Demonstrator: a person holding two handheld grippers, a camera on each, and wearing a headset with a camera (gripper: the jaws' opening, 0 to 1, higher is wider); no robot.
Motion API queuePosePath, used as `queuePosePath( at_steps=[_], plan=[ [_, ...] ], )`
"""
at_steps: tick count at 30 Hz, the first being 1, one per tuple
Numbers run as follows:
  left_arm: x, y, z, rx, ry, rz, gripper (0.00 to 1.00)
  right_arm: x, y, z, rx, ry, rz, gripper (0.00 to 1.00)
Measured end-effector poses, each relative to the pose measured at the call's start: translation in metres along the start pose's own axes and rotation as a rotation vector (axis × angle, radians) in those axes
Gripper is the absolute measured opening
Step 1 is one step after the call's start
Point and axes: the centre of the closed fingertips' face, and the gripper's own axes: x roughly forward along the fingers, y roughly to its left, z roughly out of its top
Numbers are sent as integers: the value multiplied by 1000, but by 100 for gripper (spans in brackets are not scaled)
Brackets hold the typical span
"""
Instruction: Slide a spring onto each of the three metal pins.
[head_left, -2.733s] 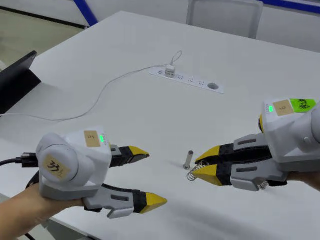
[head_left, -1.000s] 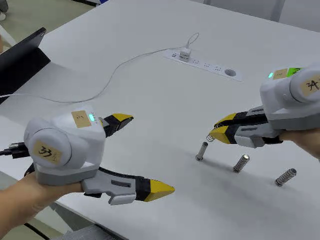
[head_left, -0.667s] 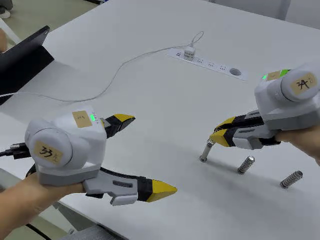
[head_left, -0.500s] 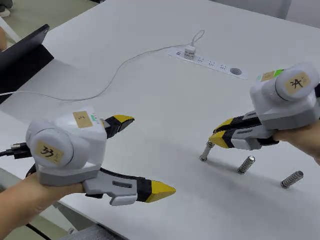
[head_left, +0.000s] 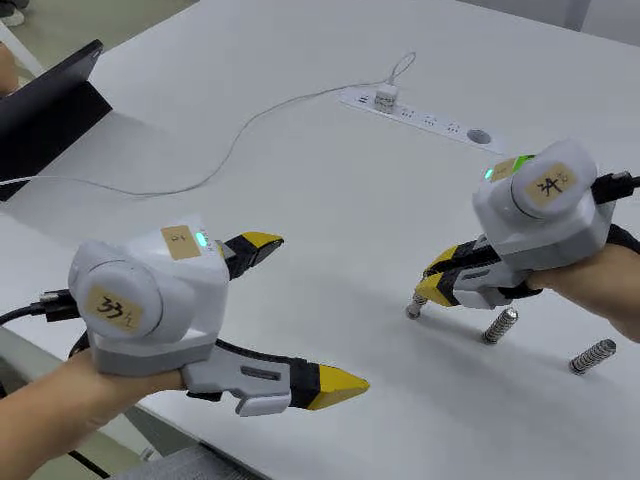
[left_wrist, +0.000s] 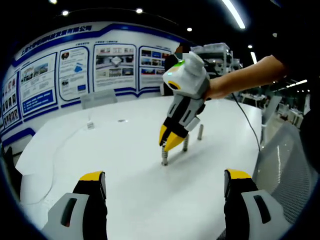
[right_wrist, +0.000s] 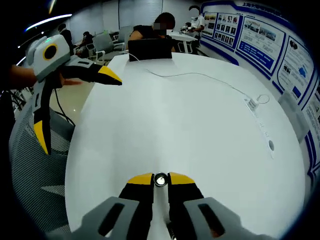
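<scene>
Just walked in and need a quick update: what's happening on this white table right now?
A person works two handheld grippers. The right gripper has its jaws closed on a spring at the top of the third pin. Two other pins already wear springs. The left gripper hangs open, off to the side.

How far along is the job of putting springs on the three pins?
Done: a spring-covered metal pin beside the right hand-held gripper and a second spring-covered pin further right. In hand: that gripper seems shut on the last coil spring at the top of the third metal pin. Left: sliding it down. The left hand-held gripper hangs open.
</scene>
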Motion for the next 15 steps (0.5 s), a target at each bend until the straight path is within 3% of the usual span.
queuePosePath(
  at_steps=[15],
  plan=[
    [-1, 3, -8, 4, 26, -9, 100, 12, 2, -10, 2, 47, 13, 11]
  ],
)
